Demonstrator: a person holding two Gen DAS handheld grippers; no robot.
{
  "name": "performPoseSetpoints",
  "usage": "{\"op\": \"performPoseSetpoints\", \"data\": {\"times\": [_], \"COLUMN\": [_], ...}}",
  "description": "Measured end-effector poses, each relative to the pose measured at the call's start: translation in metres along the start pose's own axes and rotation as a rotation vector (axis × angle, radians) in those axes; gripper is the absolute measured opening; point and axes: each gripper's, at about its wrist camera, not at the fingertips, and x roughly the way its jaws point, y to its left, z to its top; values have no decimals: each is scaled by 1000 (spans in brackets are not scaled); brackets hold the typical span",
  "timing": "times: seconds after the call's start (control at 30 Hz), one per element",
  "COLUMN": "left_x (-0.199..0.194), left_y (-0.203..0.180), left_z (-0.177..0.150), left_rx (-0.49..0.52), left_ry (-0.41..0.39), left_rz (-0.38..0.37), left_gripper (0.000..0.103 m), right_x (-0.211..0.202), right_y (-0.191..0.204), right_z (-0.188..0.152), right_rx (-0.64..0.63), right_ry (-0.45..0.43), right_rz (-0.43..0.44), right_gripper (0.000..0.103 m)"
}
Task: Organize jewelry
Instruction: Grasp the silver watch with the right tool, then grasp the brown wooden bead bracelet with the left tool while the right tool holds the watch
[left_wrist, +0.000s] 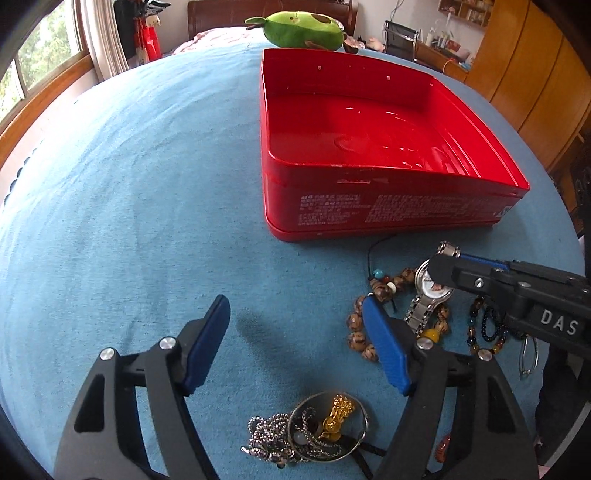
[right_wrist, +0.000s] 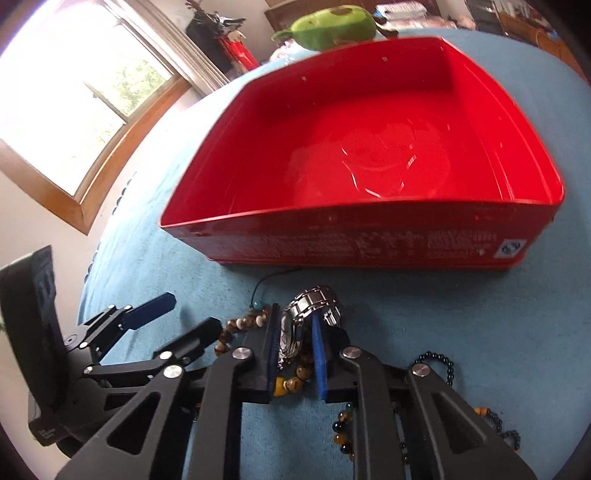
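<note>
You are looking at a red tin (left_wrist: 369, 206) with pale print on its side, sitting on a blue cloth (left_wrist: 129, 184). The watch (left_wrist: 430, 291) is showing silver, the beads (left_wrist: 360, 336) mottled brown, the charm (left_wrist: 338, 415) gold. Both grippers are showing blue pads (left_wrist: 207, 347) on black frames.

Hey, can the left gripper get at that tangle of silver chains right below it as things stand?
Probably yes: the left gripper is open, the silver chains lie uncovered on the blue cloth, and nothing sits between them.
</note>
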Motion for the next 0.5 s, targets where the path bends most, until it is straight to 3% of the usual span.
{"op": "performPoseSetpoints", "data": {"times": [0.33, 0.5], "left_x": [7, 14], "left_y": [-12, -33], "left_z": [6, 9], "left_rx": [-8, 23], "left_ry": [23, 45], "left_rz": [-49, -60], "left_gripper": [68, 63], "right_x": [-48, -54], "right_y": [-19, -35], "right_z": [4, 3], "right_rx": [36, 67], "right_ry": [-115, -115], "right_rz": [43, 32], "right_gripper": [7, 7]}}
